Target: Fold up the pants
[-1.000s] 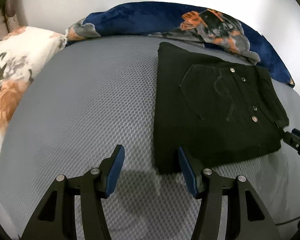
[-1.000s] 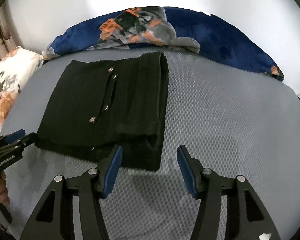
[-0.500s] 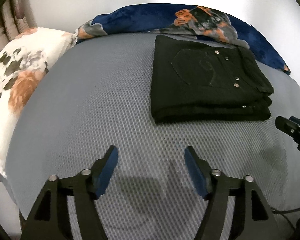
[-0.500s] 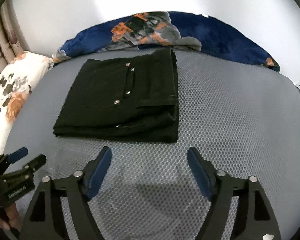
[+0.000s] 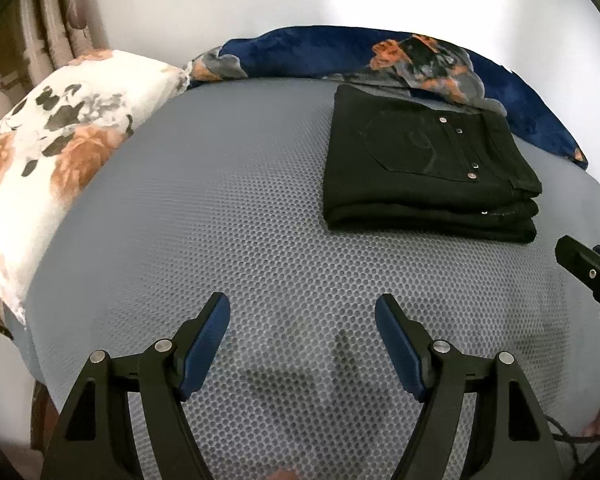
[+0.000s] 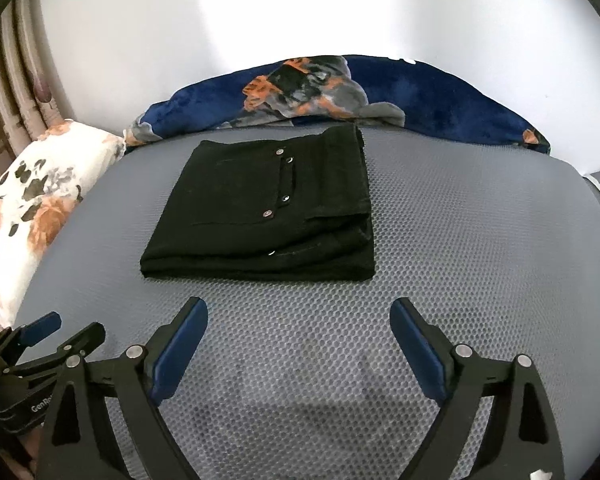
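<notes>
Pants folded; both grippers clear of the garment.

The black pants [image 6: 268, 208] lie as a compact, squared stack of layers toward the far side of the grey mesh mattress [image 6: 460, 260], just before the blue blanket [image 6: 440, 92]. The left gripper [image 5: 302, 334] stands released with nothing between its pads; the right gripper [image 6: 299, 338] is opening, likewise empty. Folding appears complete, though the stack's far edge is poorly seen, so evenness there is unconfirmed.
</notes>
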